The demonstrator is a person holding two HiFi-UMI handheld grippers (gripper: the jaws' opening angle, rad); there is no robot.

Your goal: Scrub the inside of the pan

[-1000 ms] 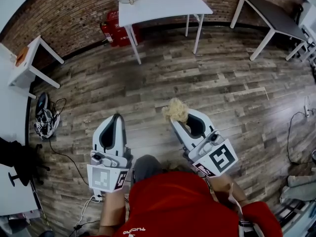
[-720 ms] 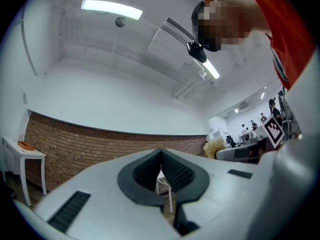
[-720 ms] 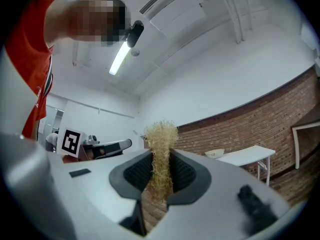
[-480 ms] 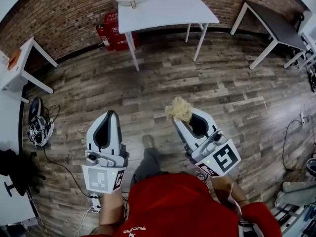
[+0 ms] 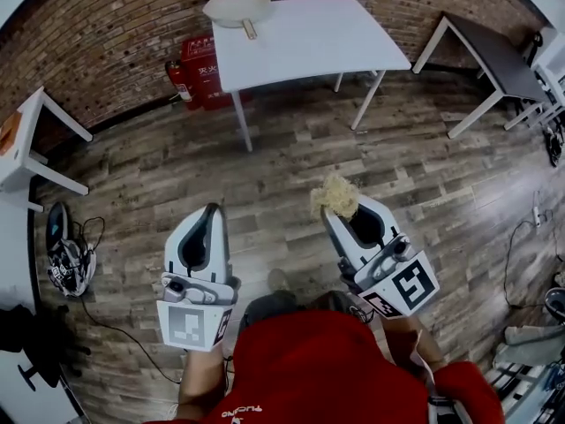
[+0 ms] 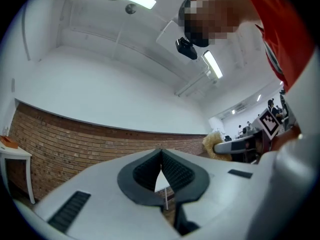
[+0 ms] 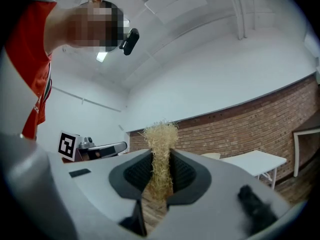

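A pale round pan [image 5: 235, 6] with a short handle sits on the far left corner of a white table [image 5: 309, 38] ahead of me. Both grippers are held up over the wood floor, well short of that table. My right gripper [image 5: 342, 210] is shut on a straw-coloured scrubber [image 5: 334, 194], and the tuft sticks out past its jaws. In the right gripper view the scrubber [image 7: 161, 146] is squeezed between the dark pads. My left gripper [image 5: 210, 210] is shut with nothing in it, and its pads [image 6: 172, 168] meet at the tip.
Red fire extinguishers [image 5: 199, 60] stand against the brick wall beside the white table. A dark table [image 5: 494, 38] is at the right and a small white table [image 5: 26, 140] at the left. A bag with cables [image 5: 64, 250] lies on the floor at left.
The white table with the pan has come closer and lower in the head view. Both grippers keep their pose, and the right one still holds the scrubber.
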